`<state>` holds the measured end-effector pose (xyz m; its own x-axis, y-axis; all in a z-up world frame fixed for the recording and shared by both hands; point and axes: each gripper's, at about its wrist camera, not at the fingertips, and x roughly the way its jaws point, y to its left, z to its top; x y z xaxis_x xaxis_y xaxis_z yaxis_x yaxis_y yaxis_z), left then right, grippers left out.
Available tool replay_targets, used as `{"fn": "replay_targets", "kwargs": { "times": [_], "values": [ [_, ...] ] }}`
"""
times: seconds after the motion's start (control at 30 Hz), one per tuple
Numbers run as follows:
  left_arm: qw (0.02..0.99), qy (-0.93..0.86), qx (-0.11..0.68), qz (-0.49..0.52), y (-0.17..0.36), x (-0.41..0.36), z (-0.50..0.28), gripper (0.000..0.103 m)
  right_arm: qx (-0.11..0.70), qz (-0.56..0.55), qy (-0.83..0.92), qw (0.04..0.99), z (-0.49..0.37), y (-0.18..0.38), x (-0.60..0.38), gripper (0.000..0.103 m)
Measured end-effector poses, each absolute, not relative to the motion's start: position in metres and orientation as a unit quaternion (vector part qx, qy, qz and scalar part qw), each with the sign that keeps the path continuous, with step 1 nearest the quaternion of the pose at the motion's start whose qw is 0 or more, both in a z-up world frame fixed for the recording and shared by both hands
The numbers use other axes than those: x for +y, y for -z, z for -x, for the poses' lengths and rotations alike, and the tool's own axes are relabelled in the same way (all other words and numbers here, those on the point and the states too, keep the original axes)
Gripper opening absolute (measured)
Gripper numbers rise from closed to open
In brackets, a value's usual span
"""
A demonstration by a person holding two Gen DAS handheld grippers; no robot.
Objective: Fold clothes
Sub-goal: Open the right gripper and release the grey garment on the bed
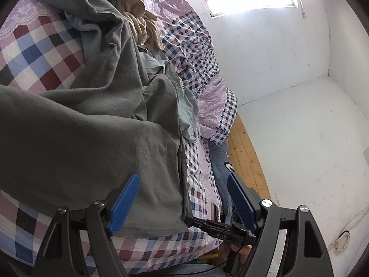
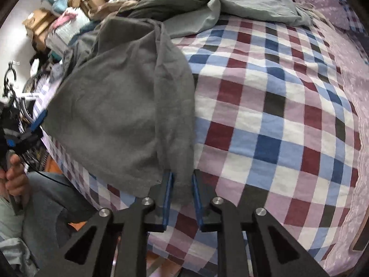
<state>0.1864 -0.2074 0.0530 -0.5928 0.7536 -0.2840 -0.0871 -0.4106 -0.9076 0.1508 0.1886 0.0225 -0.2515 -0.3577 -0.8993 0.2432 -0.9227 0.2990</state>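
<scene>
A dark grey garment [image 2: 120, 106] lies spread over the near left part of the checked bed [image 2: 265, 120]. My right gripper [image 2: 182, 184] is shut on a bunched fold at the garment's near right corner, and cloth fills the narrow gap between the blue pads. In the left wrist view the same garment [image 1: 92, 138] runs under my left gripper [image 1: 184, 198], which stands open with its hem lying between the wide-apart pads. The left gripper [image 2: 38, 120] also shows at the garment's left edge, held by a hand [image 2: 15, 180].
A pale grey-green garment [image 2: 242, 2] and a tan one [image 1: 138, 18] lie heaped at the far side of the bed. A white wall [image 1: 288, 80] and wooden floor [image 1: 244, 157] run along one side. Cardboard boxes [image 2: 41, 23] and a bicycle [image 2: 13, 92] stand beyond the other. The person's jeans-clad leg [image 2: 46, 203] is at the near edge.
</scene>
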Motion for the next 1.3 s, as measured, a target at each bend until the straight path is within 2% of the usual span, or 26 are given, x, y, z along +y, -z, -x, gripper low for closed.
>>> {"fn": "replay_targets", "kwargs": {
  "times": [0.23,0.47,0.73,0.8,0.83,0.87,1.3],
  "values": [
    [0.284,-0.753,-0.477,0.353,-0.053,-0.205,-0.186,0.082,-0.094,-0.590,0.778,0.192,-0.146,-0.018,0.220,0.019],
    [0.292,-0.751,-0.466,0.364,-0.052,-0.188,-0.181,0.082,-0.096,-0.594,0.767,0.223,-0.138,-0.006,0.211,0.022],
    [0.300,-0.748,-0.461,0.371,-0.050,-0.176,-0.176,0.082,-0.063,-0.599,0.766,0.227,-0.132,-0.004,0.198,0.022],
    [0.301,-0.748,-0.461,0.372,-0.050,-0.173,-0.176,0.082,-0.049,-0.596,0.770,0.224,-0.134,-0.006,0.193,0.018],
    [0.301,-0.747,-0.461,0.372,-0.050,-0.173,-0.175,0.082,-0.042,-0.596,0.770,0.224,-0.136,-0.006,0.189,0.008],
    [0.301,-0.747,-0.462,0.372,-0.050,-0.172,-0.175,0.082,-0.036,-0.596,0.771,0.223,-0.138,-0.006,0.185,0.003],
    [0.308,-0.736,-0.476,0.369,-0.049,-0.169,-0.169,0.082,-0.028,-0.564,0.812,0.147,-0.196,-0.058,0.199,0.000]
  ]
}}
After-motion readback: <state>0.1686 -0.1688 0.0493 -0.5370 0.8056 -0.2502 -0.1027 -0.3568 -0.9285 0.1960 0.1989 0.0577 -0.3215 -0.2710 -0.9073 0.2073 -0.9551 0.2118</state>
